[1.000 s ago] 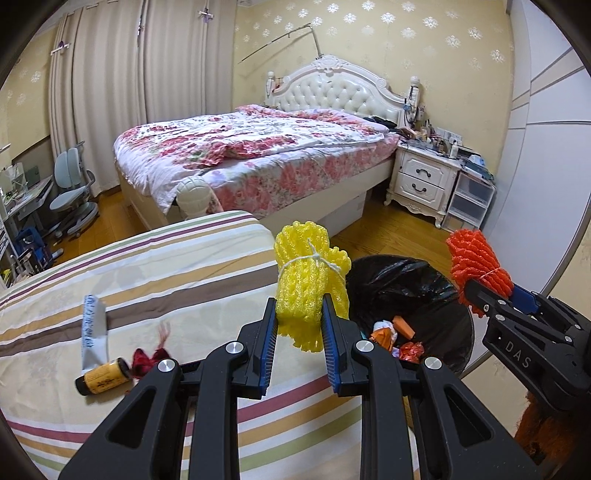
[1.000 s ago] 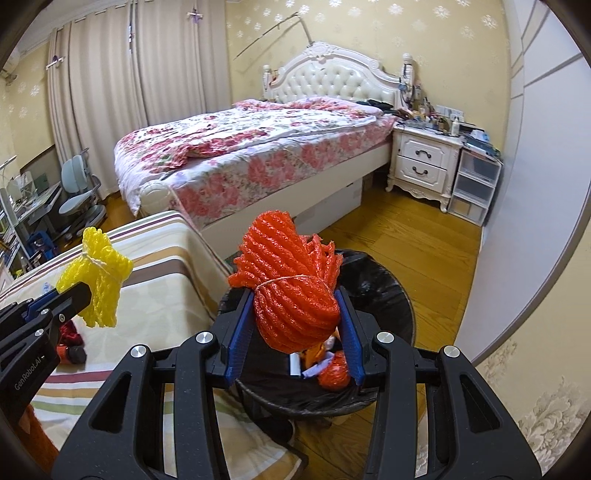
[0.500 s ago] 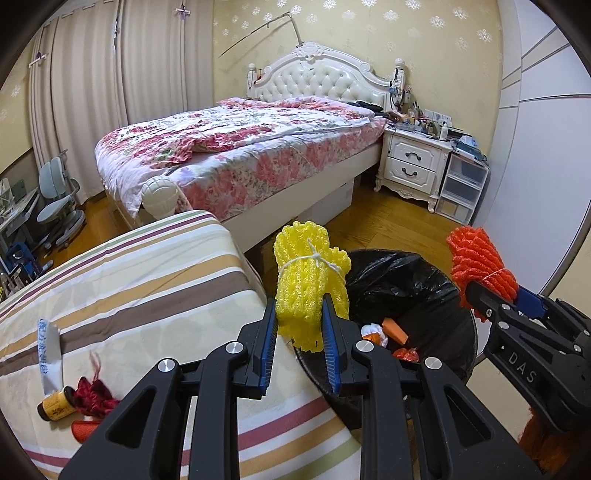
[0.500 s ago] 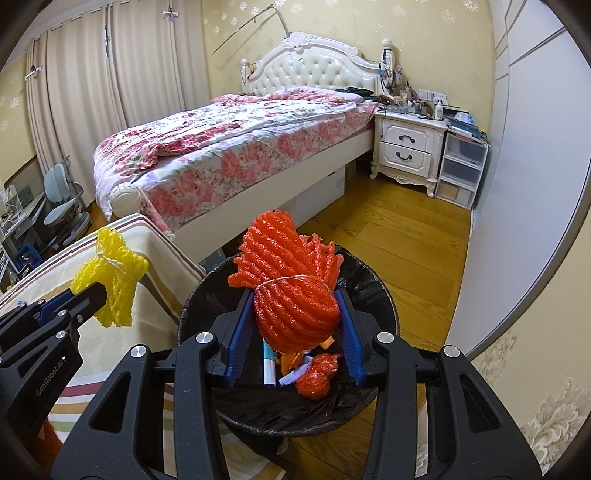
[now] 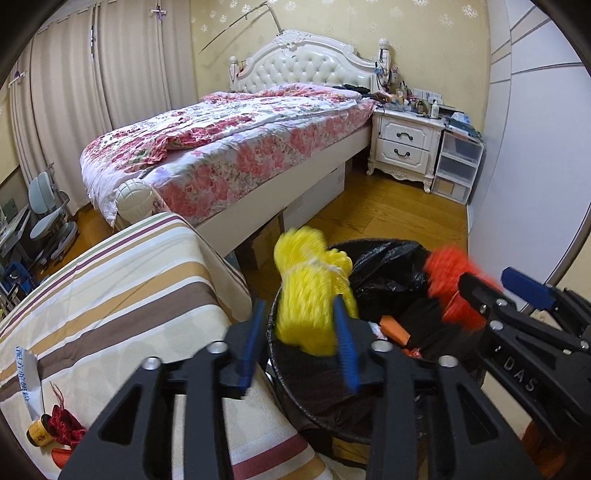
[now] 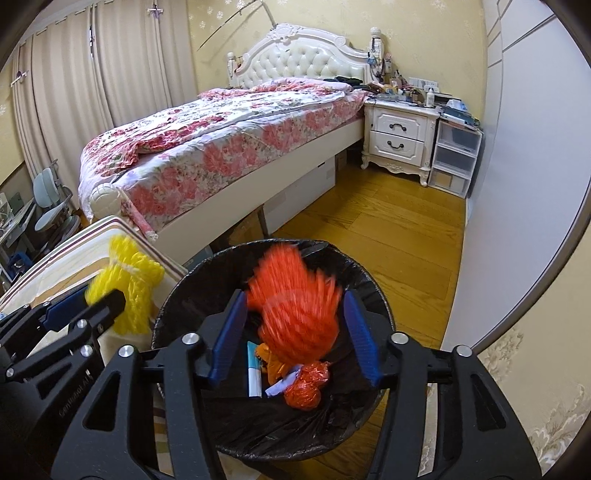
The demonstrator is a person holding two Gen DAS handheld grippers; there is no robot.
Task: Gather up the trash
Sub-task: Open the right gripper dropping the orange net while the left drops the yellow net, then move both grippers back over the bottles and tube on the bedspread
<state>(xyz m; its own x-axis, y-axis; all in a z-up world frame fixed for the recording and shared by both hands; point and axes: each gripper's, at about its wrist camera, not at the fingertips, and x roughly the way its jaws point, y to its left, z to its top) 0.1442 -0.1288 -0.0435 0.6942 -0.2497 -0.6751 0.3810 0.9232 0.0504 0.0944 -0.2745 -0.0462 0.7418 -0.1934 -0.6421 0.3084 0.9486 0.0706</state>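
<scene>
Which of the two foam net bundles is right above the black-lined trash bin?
The orange foam net bundle; the yellow foam net bundle hangs left of the bin's rim.

**A Bedroom in Warm Yellow**

Pale yellow patterned wallpaper (image 6: 325, 14) is covering the far wall. A white tufted headboard (image 6: 299, 62) is backing a bed (image 6: 229, 140) wearing a red floral quilt. Cream curtains (image 5: 92, 92) are hanging at left. A white nightstand (image 6: 399, 140) is standing beside clear plastic drawers (image 6: 456, 158) on a wooden floor (image 6: 388, 229).
</scene>
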